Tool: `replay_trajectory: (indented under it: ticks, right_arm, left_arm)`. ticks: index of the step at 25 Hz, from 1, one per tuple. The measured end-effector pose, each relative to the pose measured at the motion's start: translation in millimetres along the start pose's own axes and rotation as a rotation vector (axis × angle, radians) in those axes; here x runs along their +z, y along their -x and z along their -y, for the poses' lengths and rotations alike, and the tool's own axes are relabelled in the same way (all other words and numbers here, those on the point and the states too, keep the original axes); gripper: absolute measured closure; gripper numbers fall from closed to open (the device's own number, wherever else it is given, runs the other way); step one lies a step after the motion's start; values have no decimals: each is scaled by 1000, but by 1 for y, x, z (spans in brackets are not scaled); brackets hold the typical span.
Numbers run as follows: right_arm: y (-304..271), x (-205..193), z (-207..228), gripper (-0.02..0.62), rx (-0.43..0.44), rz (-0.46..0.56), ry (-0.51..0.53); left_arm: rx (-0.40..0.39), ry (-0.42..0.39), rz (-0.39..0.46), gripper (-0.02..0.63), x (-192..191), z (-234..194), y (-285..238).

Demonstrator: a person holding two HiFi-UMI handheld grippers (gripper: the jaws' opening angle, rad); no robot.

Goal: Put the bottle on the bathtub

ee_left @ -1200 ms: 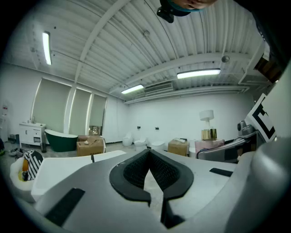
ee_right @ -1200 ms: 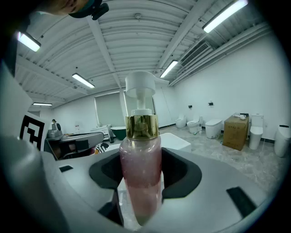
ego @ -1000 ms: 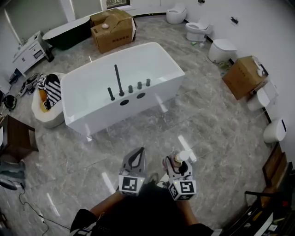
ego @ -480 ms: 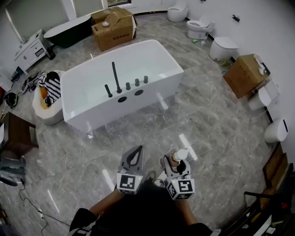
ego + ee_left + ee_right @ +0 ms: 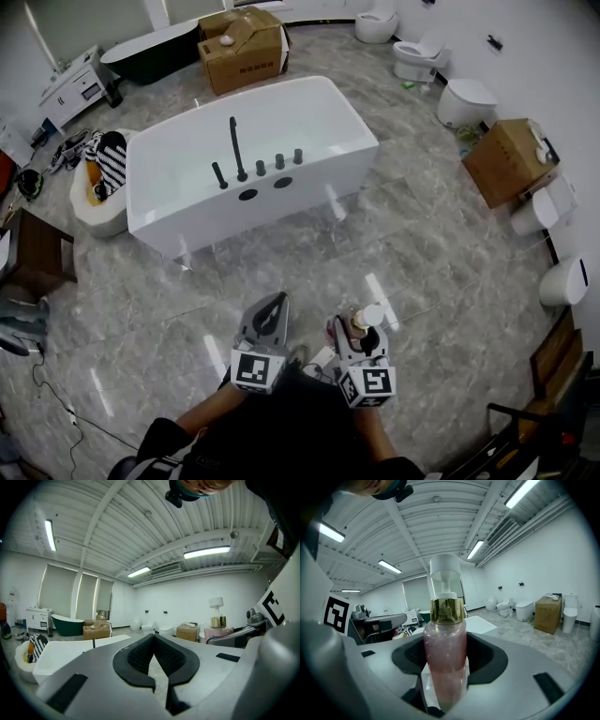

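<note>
A pink pump bottle (image 5: 444, 667) with a gold collar and white pump head stands upright between the jaws of my right gripper (image 5: 445, 641), which is shut on it. From the head view the bottle (image 5: 361, 321) sits in the right gripper (image 5: 356, 326) low in the frame. My left gripper (image 5: 277, 302) is beside it, to its left, shut with nothing in it; its tips meet in the left gripper view (image 5: 153, 637). The white bathtub (image 5: 309, 202), with a black faucet set (image 5: 236, 150) on its near rim, stands on the floor well ahead of both grippers.
Cardboard boxes stand behind the tub (image 5: 242, 47) and at the right (image 5: 506, 159). Toilets (image 5: 466, 98) line the right wall. A round white basin with striped cloth (image 5: 98, 183) sits left of the tub, with a dark tub (image 5: 155, 52) beyond it. Grey marble floor lies between me and the tub.
Both grippers have been carried forward toward the bathtub, which now sits a little lower and further right in the head view. The bottle stays in the right gripper.
</note>
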State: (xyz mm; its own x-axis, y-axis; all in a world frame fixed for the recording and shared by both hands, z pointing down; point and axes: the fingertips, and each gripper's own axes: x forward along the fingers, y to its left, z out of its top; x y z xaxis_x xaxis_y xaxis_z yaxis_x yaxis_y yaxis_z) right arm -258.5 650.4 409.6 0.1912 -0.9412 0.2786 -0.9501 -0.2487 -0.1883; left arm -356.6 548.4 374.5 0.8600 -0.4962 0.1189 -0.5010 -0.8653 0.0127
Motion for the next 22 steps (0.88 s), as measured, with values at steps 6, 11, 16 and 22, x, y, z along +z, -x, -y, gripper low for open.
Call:
replay_trajectory:
  ticks: [6, 11, 16, 22]
  right_arm:
    - [-34, 1, 9, 377, 9, 0, -3]
    - [-78, 12, 40, 377, -5, -18, -3]
    - [-151, 39, 68, 377, -18, -23, 10]
    - [-242, 78, 103, 377, -27, -22, 8]
  left_arm:
    - [1, -5, -8, 589, -8, -19, -35]
    - [1, 21, -9, 589, -10, -33, -96]
    - [-19, 4, -11, 590, -5, -70, -172]
    - [-25, -16, -32, 590, 11, -120, -271]
